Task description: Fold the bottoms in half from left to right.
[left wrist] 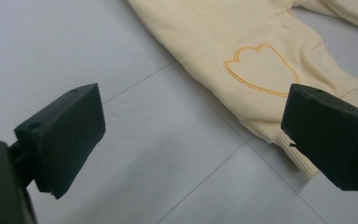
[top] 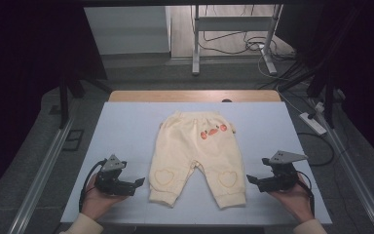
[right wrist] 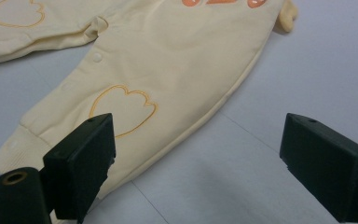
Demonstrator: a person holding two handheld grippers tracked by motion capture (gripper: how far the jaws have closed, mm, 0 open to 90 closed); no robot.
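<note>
A pair of cream baby trousers (top: 197, 156) lies flat in the middle of the pale table (top: 126, 126), waist away from me, legs toward me, with an orange heart outline on each knee and orange shapes near the waist. My left gripper (top: 139, 184) rests low at the left of the left leg's cuff, open, with nothing between its jaws; its own view has that leg (left wrist: 242, 51) just ahead. My right gripper (top: 250, 181) sits open beside the right leg's cuff, and the right leg (right wrist: 135, 93) lies before its jaws.
A wooden strip (top: 195, 95) edges the table's far side. Beyond it stand a metal stand (top: 233, 29) and loose cables (top: 253, 46) on the floor. A power strip (top: 312, 123) lies at the right. Bare table surface flanks the trousers on both sides.
</note>
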